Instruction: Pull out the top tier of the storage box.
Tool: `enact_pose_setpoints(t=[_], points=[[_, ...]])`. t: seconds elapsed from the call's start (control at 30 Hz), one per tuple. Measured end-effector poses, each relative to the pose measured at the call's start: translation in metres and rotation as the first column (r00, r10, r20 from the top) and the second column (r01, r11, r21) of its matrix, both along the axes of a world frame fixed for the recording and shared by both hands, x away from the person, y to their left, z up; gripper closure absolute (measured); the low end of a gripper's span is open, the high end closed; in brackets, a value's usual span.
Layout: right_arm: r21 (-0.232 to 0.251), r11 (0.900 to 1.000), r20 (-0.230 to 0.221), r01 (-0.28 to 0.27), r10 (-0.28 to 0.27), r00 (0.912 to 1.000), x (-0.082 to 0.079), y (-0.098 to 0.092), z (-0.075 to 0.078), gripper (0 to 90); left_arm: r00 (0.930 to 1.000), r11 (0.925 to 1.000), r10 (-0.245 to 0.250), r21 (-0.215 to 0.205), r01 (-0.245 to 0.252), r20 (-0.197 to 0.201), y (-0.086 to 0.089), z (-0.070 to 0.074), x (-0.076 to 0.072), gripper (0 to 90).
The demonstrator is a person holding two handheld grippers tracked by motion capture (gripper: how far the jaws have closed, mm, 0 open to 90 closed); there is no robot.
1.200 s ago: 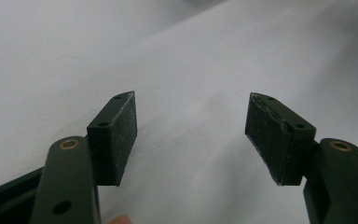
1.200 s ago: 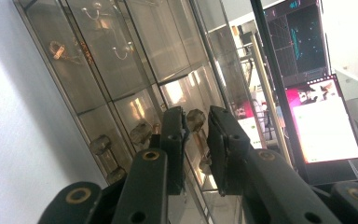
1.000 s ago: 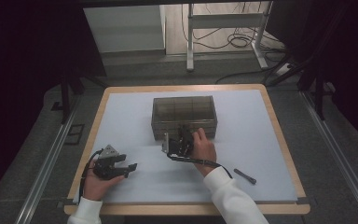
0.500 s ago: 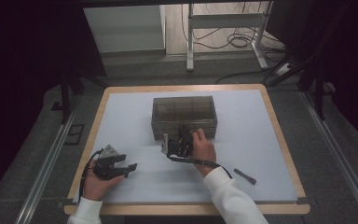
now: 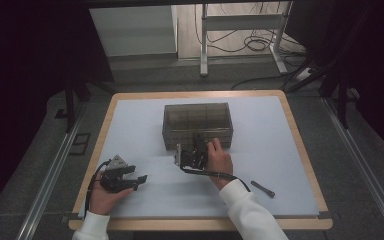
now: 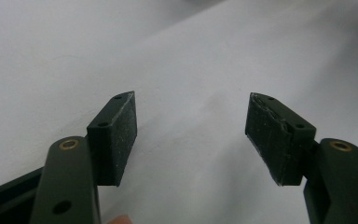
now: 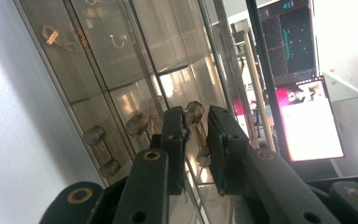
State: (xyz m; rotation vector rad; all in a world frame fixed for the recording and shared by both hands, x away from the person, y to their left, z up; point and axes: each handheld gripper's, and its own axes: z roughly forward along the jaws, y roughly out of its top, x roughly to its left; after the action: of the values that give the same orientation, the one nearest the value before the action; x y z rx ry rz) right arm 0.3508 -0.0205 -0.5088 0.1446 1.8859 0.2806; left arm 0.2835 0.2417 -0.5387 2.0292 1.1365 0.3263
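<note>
A clear compartment box (image 5: 197, 123) sits mid-worktop (image 5: 290, 150). The right tongs (image 5: 196, 146) press against its near wall, jaws nearly closed; whether they grip anything I cannot tell. The left tongs (image 5: 139, 182) rest near the front left corner, jaws wide apart and empty. A dark pen (image 5: 263, 189) lies at right.

We see a smoky grey, see-through box (image 5: 197, 125) with brass-coloured bolts (image 7: 99, 148) inside. Both our claws, left (image 5: 139, 181) and right (image 5: 198, 141), are black, with brass rivets. The bench (image 5: 300, 150) has a white top and a pale wood rim. A dark pen (image 5: 263, 189) lies near its right edge. Our sleeves (image 5: 250, 210) are white.
</note>
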Motion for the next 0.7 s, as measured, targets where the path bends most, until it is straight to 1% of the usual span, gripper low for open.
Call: enact_pose_setpoints(t=[0.1,0.13,0.27,0.7], points=[[-0.012,1.000,0.008,0.004,-0.004,1.0000,-0.0003,0.0005,-0.0004,77.5,1.0000,1.0000,0.000,0.000,0.000,0.000,0.0002,0.0001,0.0000,34.0],[-0.009,1.000,0.006,-0.003,0.003,1.0000,0.0002,0.0005,-0.0008,77.7,1.0000,1.0000,0.000,0.000,0.000,0.000,0.0002,0.0001,0.0000,34.0],[-0.016,1.000,0.003,-0.002,0.002,1.0000,0.0000,0.0008,-0.0002,77.8,1.0000,1.0000,0.000,0.000,0.000,0.000,0.0001,0.0000,0.0001,34.0],[-0.013,1.000,0.005,0.002,-0.002,1.0000,-0.0003,0.0015,0.0002,77.8,1.0000,1.0000,0.000,-0.001,0.000,-0.001,-0.0003,-0.0002,0.0001,34.0]])
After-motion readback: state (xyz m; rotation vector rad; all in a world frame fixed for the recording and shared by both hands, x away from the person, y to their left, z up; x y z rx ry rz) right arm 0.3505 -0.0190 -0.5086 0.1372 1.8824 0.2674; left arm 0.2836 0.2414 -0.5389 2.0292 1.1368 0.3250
